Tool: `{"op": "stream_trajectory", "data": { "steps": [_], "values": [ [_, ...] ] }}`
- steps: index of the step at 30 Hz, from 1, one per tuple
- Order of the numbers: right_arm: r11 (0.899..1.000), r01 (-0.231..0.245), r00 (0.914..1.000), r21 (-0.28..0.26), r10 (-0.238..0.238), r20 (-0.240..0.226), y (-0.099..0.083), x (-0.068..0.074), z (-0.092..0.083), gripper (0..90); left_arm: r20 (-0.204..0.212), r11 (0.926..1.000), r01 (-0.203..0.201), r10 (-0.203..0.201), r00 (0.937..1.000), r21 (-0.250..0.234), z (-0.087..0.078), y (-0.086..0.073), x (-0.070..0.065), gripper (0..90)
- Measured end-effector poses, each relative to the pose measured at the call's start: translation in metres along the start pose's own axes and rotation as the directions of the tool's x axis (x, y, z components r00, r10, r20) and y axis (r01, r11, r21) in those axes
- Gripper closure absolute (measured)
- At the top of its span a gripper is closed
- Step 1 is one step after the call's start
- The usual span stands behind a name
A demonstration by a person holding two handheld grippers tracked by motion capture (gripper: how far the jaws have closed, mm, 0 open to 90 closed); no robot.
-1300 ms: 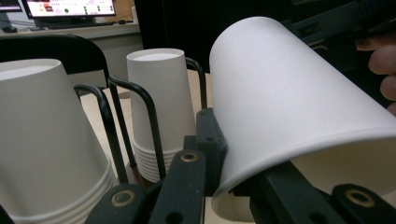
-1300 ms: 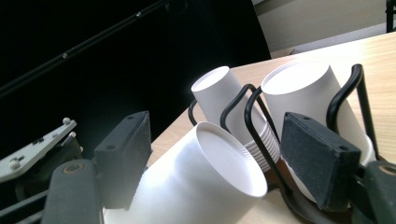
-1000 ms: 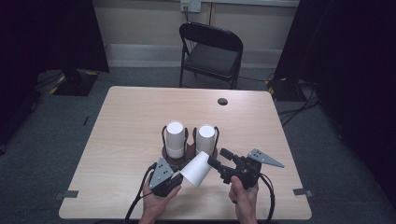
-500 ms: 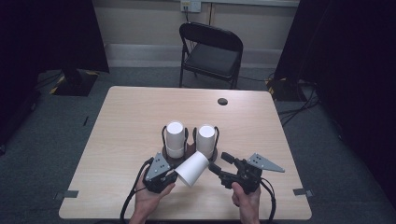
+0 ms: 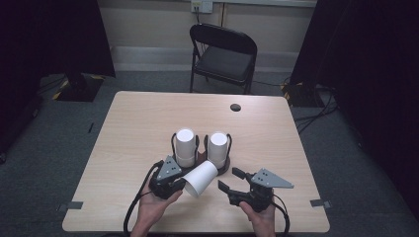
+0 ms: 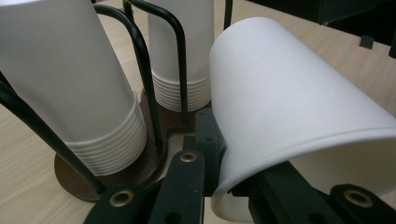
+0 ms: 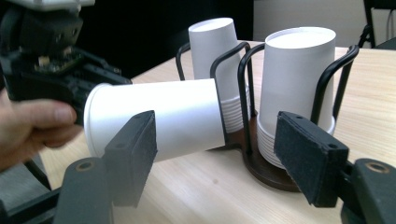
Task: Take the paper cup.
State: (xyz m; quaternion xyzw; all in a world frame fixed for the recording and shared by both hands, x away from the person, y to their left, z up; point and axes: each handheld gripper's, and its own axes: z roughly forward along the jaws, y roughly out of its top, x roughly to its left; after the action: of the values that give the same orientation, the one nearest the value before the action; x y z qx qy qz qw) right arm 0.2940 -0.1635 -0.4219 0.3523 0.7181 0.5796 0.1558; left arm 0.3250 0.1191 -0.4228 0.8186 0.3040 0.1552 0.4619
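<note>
Clamped on the rim of a single white paper cup [image 5: 199, 178] by the left hand-held gripper [image 5: 174, 183]; rim squashed out of round between the jaws in the left gripper view, cup [image 6: 299, 116] lying tilted on its side, closed end toward the rack. Far part of the rim cut off at the bottom edge there, inside of the cup unseen. Smooth matte paper, tapered shape.

Just beyond, two upside-down stacks of cups [image 5: 186, 147] [image 5: 218, 148] standing in a black wire holder [image 7: 247, 116] on a round dark-brown base [image 6: 116, 172]; nested rims showing as fine ridges low on each stack. Tops of both stacks cut off in the left gripper view.

Right hand-held gripper [image 5: 231, 180] released, jaws spread wide and holding nothing, just right of the cup; rough black pads [image 7: 310, 156] in the right gripper view. Pale wood-grain bench [image 5: 133, 128] underneath. Small dark round spot [image 5: 235, 107] near the far edge, too small to identify. Folding chair [image 5: 222, 54] behind the bench.
</note>
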Motion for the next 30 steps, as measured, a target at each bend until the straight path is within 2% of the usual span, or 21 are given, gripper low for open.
{"op": "stream_trajectory", "data": {
  "steps": [2, 5, 8, 9, 11, 13, 17, 18, 19, 23, 24, 25, 26, 27, 28, 29, 30],
  "values": [
    [0.999, 0.037, 0.9993, 0.006, -0.037, 0.006, -0.002, 0.003, -0.001, 27.9, 0.018, 0.9995, -0.005, 0.005, 0.9998, 0.031, 0.002, 0.003, 0.000, 86.1],
    [0.998, 0.055, 0.9984, 0.011, -0.056, 0.007, -0.003, 0.004, -0.001, 26.4, 0.032, 0.9993, -0.001, 0.000, 0.9995, 0.038, 0.002, 0.006, 0.000, 86.2],
    [0.994, 0.105, 0.9942, 0.013, -0.105, 0.021, -0.004, 0.007, -0.003, 22.1, 0.046, 0.9971, -0.020, 0.017, 0.9988, 0.073, 0.001, 0.012, 0.000, 86.1],
    [0.994, 0.105, 0.9942, 0.013, -0.105, 0.021, -0.004, 0.007, -0.003, 22.1, 0.046, 0.9971, -0.020, 0.017, 0.9988, 0.073, 0.001, 0.012, 0.000, 86.1],
    [0.991, 0.131, 0.9912, 0.004, -0.131, 0.019, -0.003, 0.009, -0.005, 20.1, 0.058, 0.9925, -0.034, 0.028, 0.9979, 0.117, 0.003, 0.016, -0.001, 86.1],
    [0.989, 0.146, 0.9892, 0.008, -0.146, 0.015, -0.003, 0.009, -0.006, 18.8, 0.067, 0.9914, -0.023, 0.014, 0.9976, 0.129, 0.005, 0.017, -0.001, 86.0],
    [0.984, 0.175, 0.9845, 0.020, -0.175, 0.002, -0.005, 0.010, -0.005, 17.5, 0.078, 0.9867, -0.030, 0.018, 0.9968, 0.159, 0.006, 0.020, -0.002, 86.0],
    [0.980, 0.198, 0.9801, 0.031, -0.198, -0.002, -0.006, 0.012, -0.004, 17.2, 0.085, 0.9843, -0.032, 0.018, 0.9962, 0.173, 0.006, 0.023, -0.002, 86.1],
    [0.980, 0.198, 0.9801, 0.031, -0.198, -0.002, -0.006, 0.012, -0.004, 17.2, 0.085, 0.9843, -0.032, 0.018, 0.9962, 0.173, 0.006, 0.023, -0.002, 86.1],
    [0.962, 0.266, 0.9635, 0.058, -0.267, 0.013, -0.009, 0.017, -0.002, 16.9, 0.101, 0.9767, -0.032, 0.011, 0.9948, 0.212, 0.009, 0.029, -0.001, 86.1],
    [0.957, 0.282, 0.9588, 0.062, -0.283, 0.017, -0.009, 0.018, -0.001, 16.8, 0.101, 0.9767, -0.032, 0.011, 0.9948, 0.212, 0.009, 0.029, -0.001, 86.1],
    [0.954, 0.292, 0.9558, 0.067, -0.293, 0.018, -0.010, 0.018, 0.000, 16.8, 0.112, 0.9701, -0.028, 0.000, 0.9937, 0.241, 0.011, 0.031, 0.000, 86.1],
    [0.950, 0.302, 0.9523, 0.073, -0.305, 0.018, -0.010, 0.019, 0.000, 16.8, 0.114, 0.9686, -0.027, -0.001, 0.9934, 0.247, 0.012, 0.031, 0.000, 86.1],
    [0.950, 0.302, 0.9523, 0.073, -0.305, 0.018, -0.010, 0.019, 0.000, 16.8, 0.114, 0.9686, -0.027, -0.001, 0.9934, 0.247, 0.012, 0.031, 0.000, 86.1],
    [0.940, 0.329, 0.9429, 0.089, -0.332, 0.023, -0.012, 0.020, 0.002, 16.8, 0.115, 0.9658, -0.028, -0.002, 0.9934, 0.258, 0.014, 0.032, 0.000, 86.1],
    [0.937, 0.338, 0.9397, 0.091, -0.341, 0.023, -0.013, 0.021, 0.002, 16.6, 0.122, 0.9642, -0.031, -0.002, 0.9925, 0.263, 0.014, 0.033, 0.000, 86.0],
    [0.933, 0.347, 0.9362, 0.094, -0.351, 0.026, -0.014, 0.022, 0.002, 16.6, 0.125, 0.9661, -0.030, -0.002, 0.9921, 0.256, 0.014, 0.034, -0.001, 86.0]
  ]
}}
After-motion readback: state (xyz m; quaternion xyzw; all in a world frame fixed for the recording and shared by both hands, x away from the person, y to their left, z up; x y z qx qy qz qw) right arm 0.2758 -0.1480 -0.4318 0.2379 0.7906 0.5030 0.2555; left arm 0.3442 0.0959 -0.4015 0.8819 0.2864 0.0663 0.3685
